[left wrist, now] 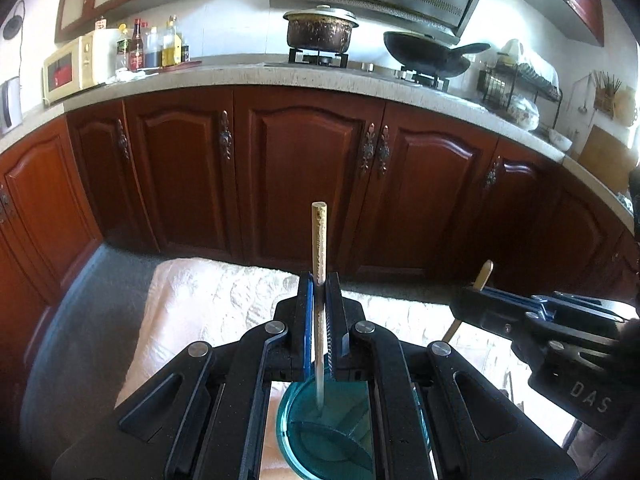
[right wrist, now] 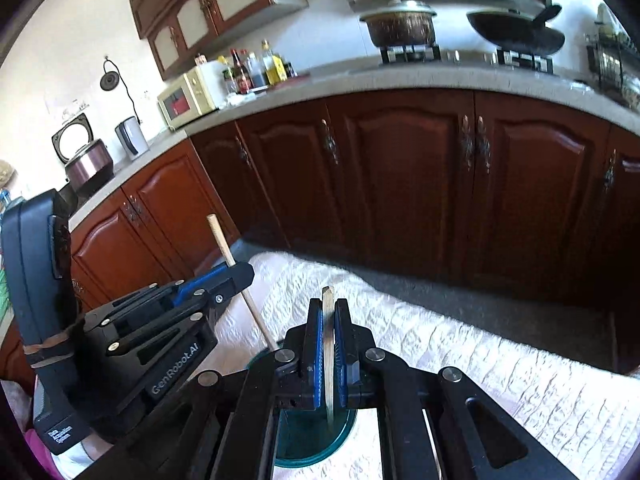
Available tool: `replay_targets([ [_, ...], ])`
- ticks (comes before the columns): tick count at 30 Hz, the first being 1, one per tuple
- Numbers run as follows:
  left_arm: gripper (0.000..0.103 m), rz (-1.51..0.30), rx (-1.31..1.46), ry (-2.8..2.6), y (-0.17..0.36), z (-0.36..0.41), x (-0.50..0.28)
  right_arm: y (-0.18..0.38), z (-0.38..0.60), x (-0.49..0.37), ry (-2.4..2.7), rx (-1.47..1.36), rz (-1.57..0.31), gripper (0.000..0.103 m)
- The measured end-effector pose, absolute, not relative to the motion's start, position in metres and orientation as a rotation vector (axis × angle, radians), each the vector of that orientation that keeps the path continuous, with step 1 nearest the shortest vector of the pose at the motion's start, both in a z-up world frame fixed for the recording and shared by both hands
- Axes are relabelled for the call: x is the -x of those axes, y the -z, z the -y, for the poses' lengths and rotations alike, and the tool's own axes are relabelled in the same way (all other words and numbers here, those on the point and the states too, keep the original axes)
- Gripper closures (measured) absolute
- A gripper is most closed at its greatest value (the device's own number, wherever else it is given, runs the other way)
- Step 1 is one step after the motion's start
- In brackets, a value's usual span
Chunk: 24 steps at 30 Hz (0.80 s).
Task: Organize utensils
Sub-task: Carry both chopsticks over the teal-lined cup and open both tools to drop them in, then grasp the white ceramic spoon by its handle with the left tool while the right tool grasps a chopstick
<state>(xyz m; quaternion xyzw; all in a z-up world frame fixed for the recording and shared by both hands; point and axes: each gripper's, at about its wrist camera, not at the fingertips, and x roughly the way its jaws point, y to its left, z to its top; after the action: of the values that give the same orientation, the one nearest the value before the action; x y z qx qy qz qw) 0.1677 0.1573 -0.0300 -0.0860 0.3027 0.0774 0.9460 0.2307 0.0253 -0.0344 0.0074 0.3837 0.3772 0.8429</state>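
Both chopsticks hang above the teal holder [left wrist: 328, 432], not yet dropped in: the left gripper [left wrist: 319, 292] clamps one chopstick [left wrist: 319, 240], the right gripper [right wrist: 328, 320] the other chopstick [right wrist: 328, 340].

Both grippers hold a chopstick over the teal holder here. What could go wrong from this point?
1. The left gripper and right gripper crowd the same teal holder; they could collide.
2. The left chopstick and right chopstick are pinched mid-length, so a tip catching a divider could perhaps tip the holder on the soft quilted cloth.
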Motion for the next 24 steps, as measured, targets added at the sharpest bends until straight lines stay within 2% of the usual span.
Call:
replay_targets([
  [3,0.097,-0.628,0.19,-0.155,0.032,-0.158,-0.165,0.041,-0.022,-0.233,-0.789,-0.036,-0.829,0.098],
  [8,0.083,-0.633,0.218,-0.145,0.03,-0.159,-0.156,0.042,-0.011,-0.233,-0.776,-0.047,-0.848,0.095],
  [11,0.078,-0.635,0.223,-0.137,0.028,-0.157,-0.149,0.04,-0.005,-0.228,-0.772,-0.049,-0.847,0.087],
  [12,0.075,-0.633,0.223,-0.136,0.027,-0.156,-0.146,0.04,-0.003,-0.226,-0.771,-0.046,-0.846,0.08],
  [16,0.065,-0.63,0.22,-0.135,0.025,-0.15,-0.134,0.041,0.003,-0.216,-0.772,-0.055,-0.854,0.078],
  [21,0.061,-0.637,0.199,-0.145,0.026,-0.141,-0.118,0.044,0.01,-0.202,-0.77,-0.059,-0.861,0.077],
  [24,0.061,-0.649,0.189,-0.15,0.027,-0.135,-0.111,0.046,0.016,-0.191,-0.761,-0.05,-0.858,0.072],
])
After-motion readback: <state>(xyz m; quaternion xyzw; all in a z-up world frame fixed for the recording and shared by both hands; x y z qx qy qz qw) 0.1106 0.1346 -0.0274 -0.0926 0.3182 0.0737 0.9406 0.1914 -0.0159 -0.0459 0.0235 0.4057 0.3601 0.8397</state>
